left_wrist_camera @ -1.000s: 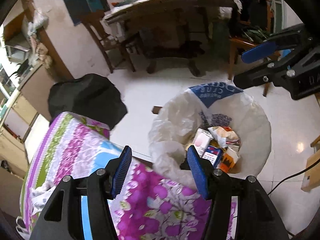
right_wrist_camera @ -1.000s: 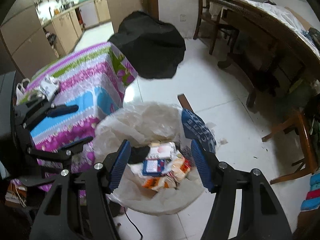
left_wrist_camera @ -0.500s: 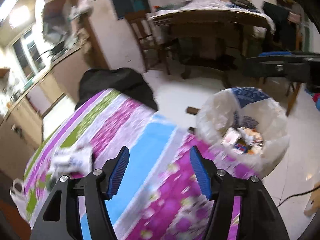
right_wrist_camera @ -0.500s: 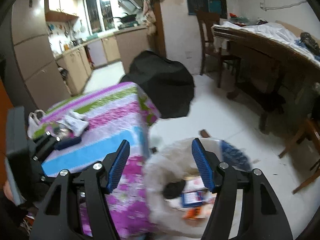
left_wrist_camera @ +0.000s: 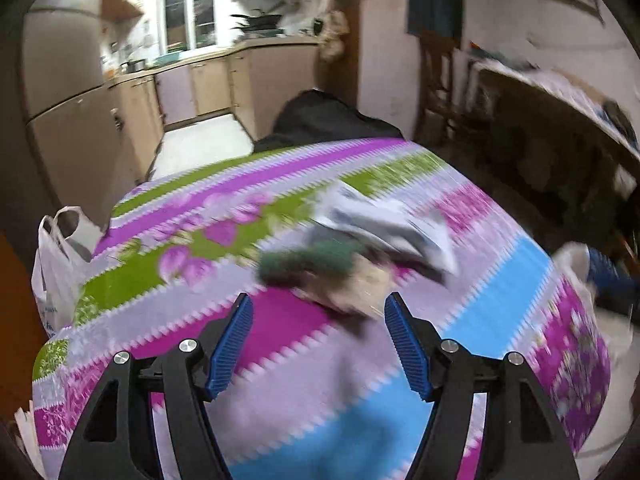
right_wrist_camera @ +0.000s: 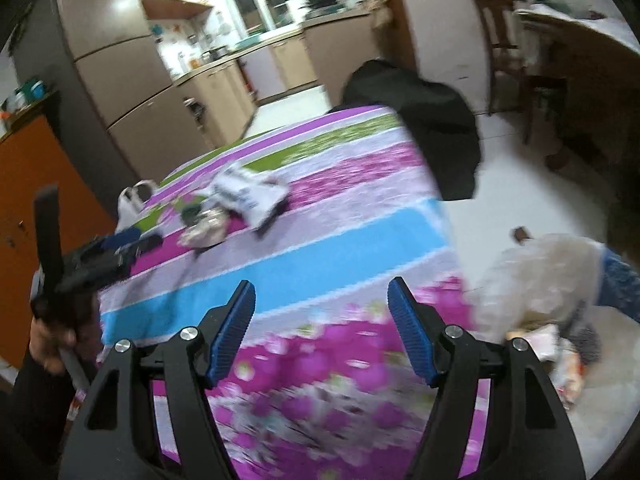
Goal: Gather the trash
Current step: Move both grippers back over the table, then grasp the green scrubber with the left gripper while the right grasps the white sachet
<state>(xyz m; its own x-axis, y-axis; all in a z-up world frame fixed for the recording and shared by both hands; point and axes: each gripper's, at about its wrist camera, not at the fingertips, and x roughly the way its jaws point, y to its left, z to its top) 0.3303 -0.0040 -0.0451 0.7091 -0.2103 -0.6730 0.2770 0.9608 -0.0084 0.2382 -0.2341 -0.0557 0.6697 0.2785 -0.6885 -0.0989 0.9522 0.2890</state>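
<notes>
Only the right wrist view shows the white plastic-lined trash bin (right_wrist_camera: 536, 280) on the floor beside the bench with the striped floral cloth (right_wrist_camera: 320, 252), wrappers lying inside. The left hand-held gripper (left_wrist_camera: 318, 340), jaws spread, just opening and empty, faces three blurred scraps: white crumpled paper (left_wrist_camera: 384, 224), dark green wad (left_wrist_camera: 308, 260), tan wrapper (left_wrist_camera: 352, 284). The right hand-held gripper (right_wrist_camera: 322, 332) has its jaws spread, empty.

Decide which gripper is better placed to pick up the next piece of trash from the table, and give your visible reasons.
Probably the left gripper: open and empty, with the trash pile just ahead of it. The right gripper, also open, sits over the tablecloth nearer the trash bin.
</notes>
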